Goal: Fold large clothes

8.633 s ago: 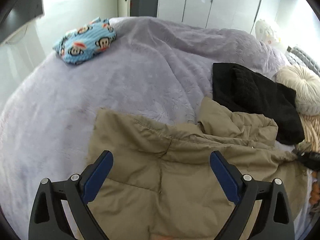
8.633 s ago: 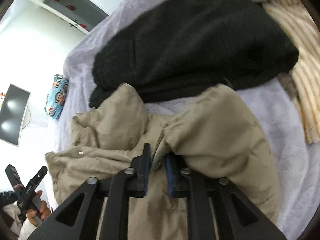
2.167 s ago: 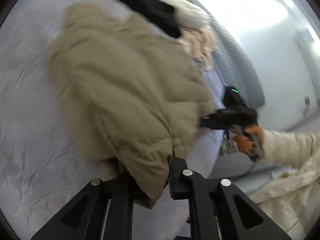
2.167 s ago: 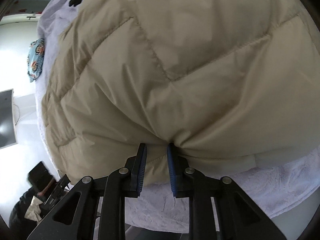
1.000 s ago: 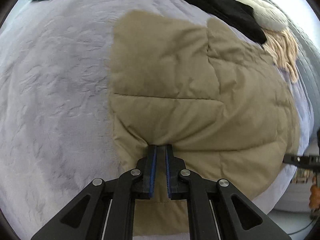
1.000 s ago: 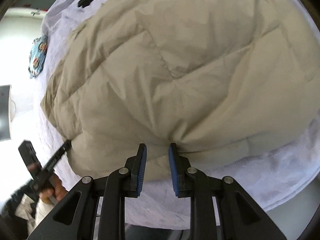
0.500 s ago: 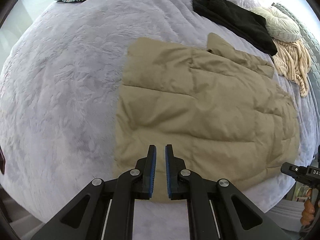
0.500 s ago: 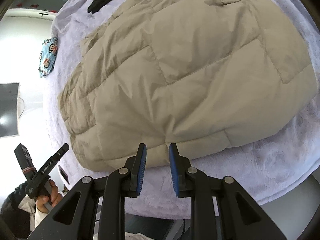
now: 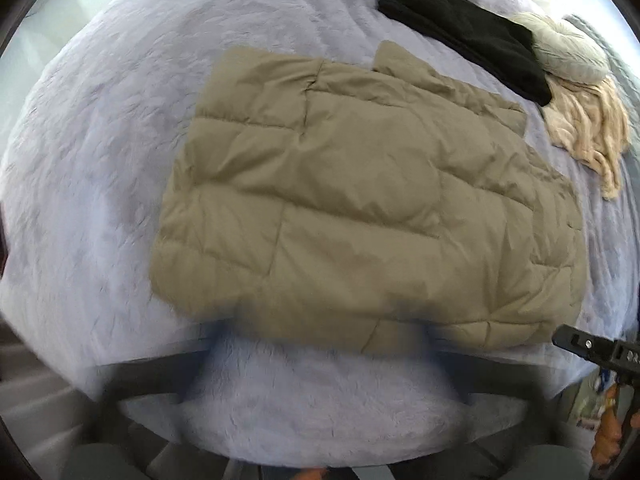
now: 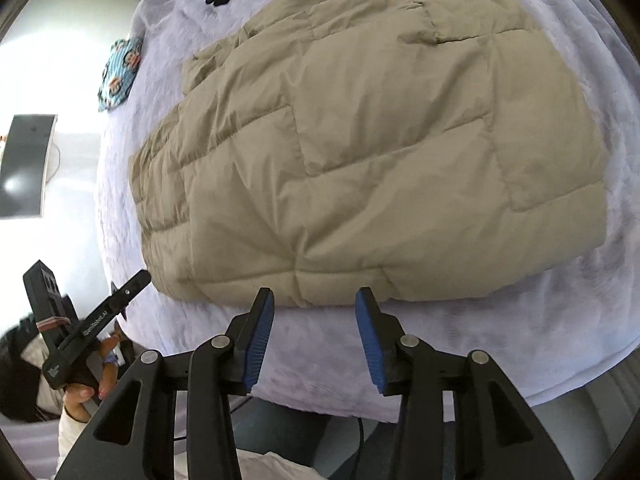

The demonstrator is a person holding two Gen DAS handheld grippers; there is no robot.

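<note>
A tan quilted puffer jacket point(image 9: 360, 200) lies folded flat on the lavender plush bed point(image 9: 100, 160); in the right wrist view the jacket point(image 10: 380, 140) fills the middle. My left gripper point(image 9: 320, 344) hovers over the jacket's near hem. Its jaws are opening wide and show only as a blur, with nothing gripped. My right gripper point(image 10: 315, 320) sits just short of the near hem. Its jaws are opening too, and only bed cover shows between the blue pads point(image 10: 260, 328). Each view catches the other gripper at its edge: the right gripper point(image 9: 592, 350) and the left gripper point(image 10: 128, 290).
A black garment point(image 9: 464, 32), a round cream cushion point(image 9: 568, 48) and a cream knit point(image 9: 588, 124) lie at the bed's far right. A blue monkey-print pillow point(image 10: 120, 72) sits at the far end. A dark screen point(image 10: 28, 164) hangs on the wall. The bed's near edge drops off below the grippers.
Both grippers have let go of the jacket's hem and drawn back and up. The left jaws have sprung from shut to wide; the right jaws have widened. The jacket has settled flat.
</note>
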